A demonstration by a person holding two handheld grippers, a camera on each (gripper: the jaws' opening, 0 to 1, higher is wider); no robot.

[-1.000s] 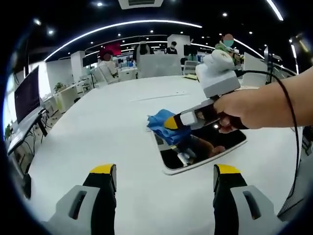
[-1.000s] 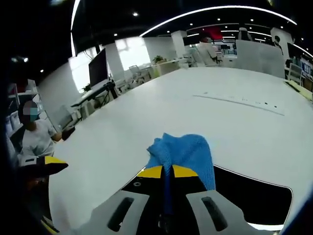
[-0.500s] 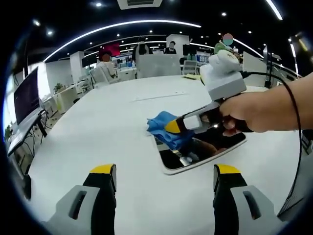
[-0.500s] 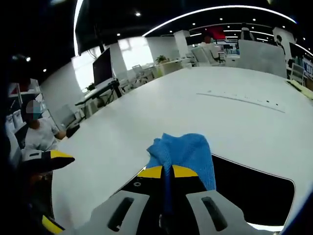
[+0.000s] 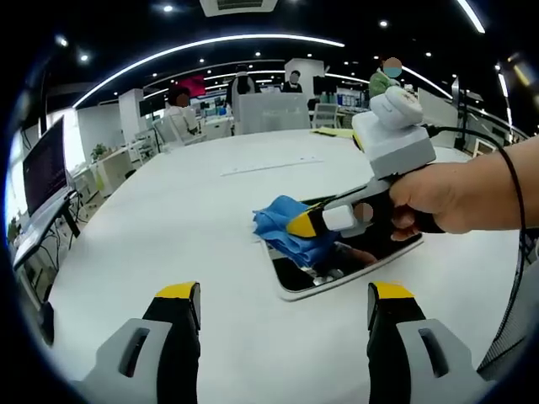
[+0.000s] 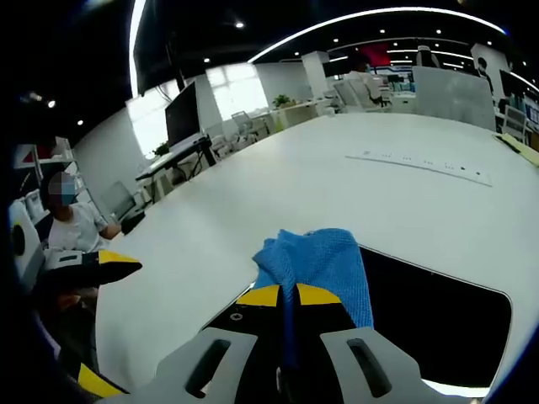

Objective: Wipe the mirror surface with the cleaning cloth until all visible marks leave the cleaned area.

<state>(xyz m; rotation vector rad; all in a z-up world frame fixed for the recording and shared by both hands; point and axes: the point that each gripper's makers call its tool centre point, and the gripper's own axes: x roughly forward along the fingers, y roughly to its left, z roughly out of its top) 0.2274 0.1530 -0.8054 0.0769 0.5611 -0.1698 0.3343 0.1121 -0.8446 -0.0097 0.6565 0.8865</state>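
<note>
My right gripper is clamped tight on the blue cloth, jaws pinched together with a fold of fabric between the yellow tips. The cloth is pressed onto one end of the mirror, which lies flat on the white table, out in the open middle and well away from any edge I can see. My left gripper hangs back over bare table with its jaws spread wide, holding nothing.

What worries me most is the mirror sliding. Nothing pins it down, and it looks thin and light, so a firm stroke could push it across the smooth tabletop instead of cleaning it. My free gripper could brace it, I think, but pressing hard plastic on glass risks a scratch or fresh smudge. The cloth is bunched rather than flat, so I judge each pass will cover only a narrow strip, and the jaw tips sit close enough to the glass that tilting down could scrape it. I also can't make out any marks on the dark reflective face from here, so I may stop too early or miss a patch.

The table is large, white and matte, with a long thin strip lying farther off. Around it is an open office: desks, monitors, chairs, curved ceiling lights and several people seated or standing.
</note>
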